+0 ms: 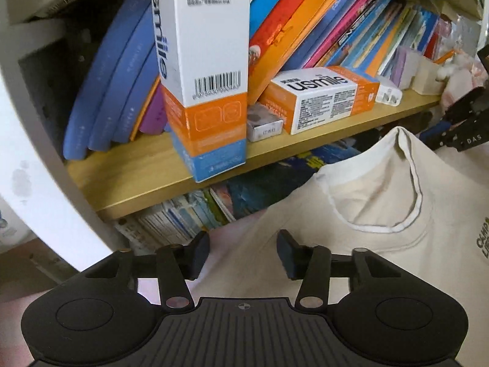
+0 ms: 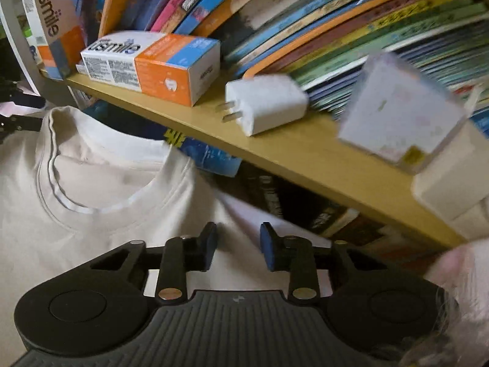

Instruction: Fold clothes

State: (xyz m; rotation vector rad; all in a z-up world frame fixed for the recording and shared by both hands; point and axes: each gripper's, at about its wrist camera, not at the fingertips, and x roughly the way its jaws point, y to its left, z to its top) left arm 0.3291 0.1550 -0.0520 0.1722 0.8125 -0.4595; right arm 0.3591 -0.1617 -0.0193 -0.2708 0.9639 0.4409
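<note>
Left wrist view, left hand-held gripper (image 1: 243, 252) open and empty over cream T-shirt (image 1: 382, 214), wooden shelf (image 1: 146, 171) ahead, right hand-held gripper (image 2: 238, 246) likewise open, collar (image 2: 70, 202) ahead-left.

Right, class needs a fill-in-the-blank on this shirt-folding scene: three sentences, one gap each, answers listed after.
1. The cream T-shirt lies with its ____ towards the wooden shelf.
2. The white charger on that shelf has ____ metal prongs.
3. Both the left gripper and the right gripper have their fingers ____.

Answers: collar; two; open
</note>
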